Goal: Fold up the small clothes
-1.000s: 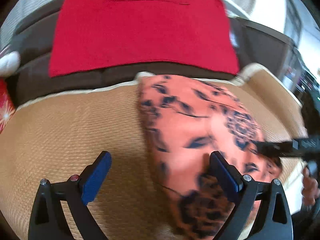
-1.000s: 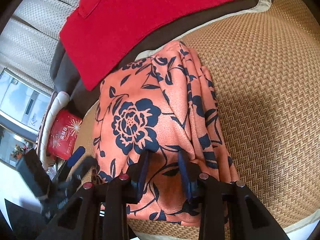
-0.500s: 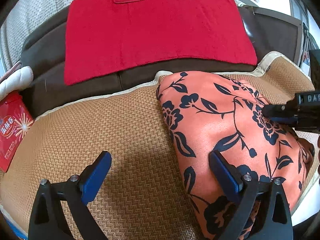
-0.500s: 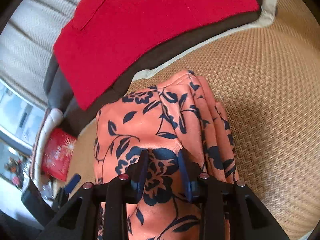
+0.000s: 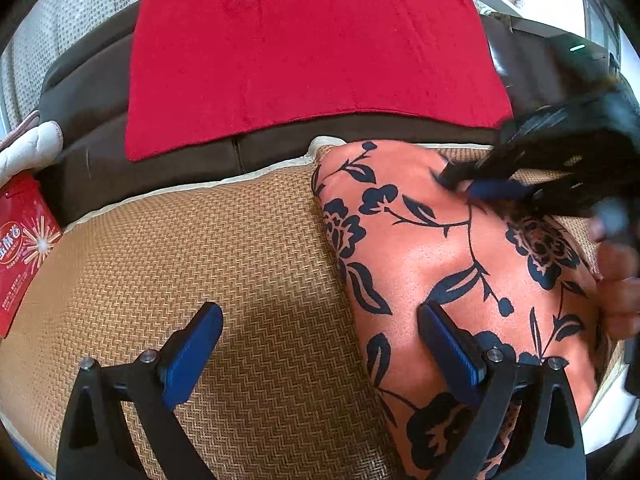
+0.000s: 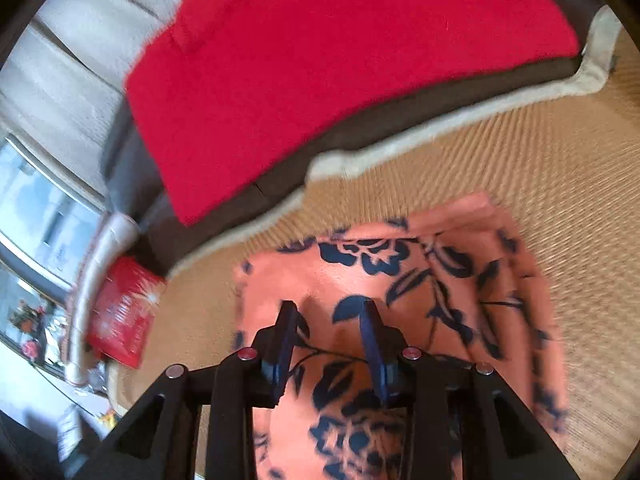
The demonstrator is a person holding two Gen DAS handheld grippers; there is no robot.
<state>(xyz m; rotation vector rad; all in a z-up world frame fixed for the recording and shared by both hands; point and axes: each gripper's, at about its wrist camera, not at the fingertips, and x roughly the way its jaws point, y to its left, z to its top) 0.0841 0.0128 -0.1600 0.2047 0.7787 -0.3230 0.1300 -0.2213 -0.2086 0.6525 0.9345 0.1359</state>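
Observation:
An orange garment [image 5: 420, 248] with a dark blue flower print lies folded and bunched on a woven straw mat [image 5: 200, 248]. My left gripper [image 5: 320, 344] is open wide just above it. Its right finger hangs over the garment's left edge and its left finger over bare mat. My right gripper [image 5: 480, 188] shows blurred at the garment's far right side in the left wrist view, with a hand [image 5: 620, 280] behind it. In the right wrist view the right gripper [image 6: 328, 320] is shut on a raised fold of the garment [image 6: 400, 280], with cloth between its pads.
A red towel [image 5: 312, 56] is spread on the dark brown sofa back beyond the mat. A red packet [image 5: 20, 240] lies at the mat's left edge. The mat [image 6: 560, 152] runs bare to the right of the garment in the right wrist view.
The right gripper has carried its fold of the garment forward and toward the left, so the cloth's far edge now lies closer to it. The left gripper has stayed open in place.

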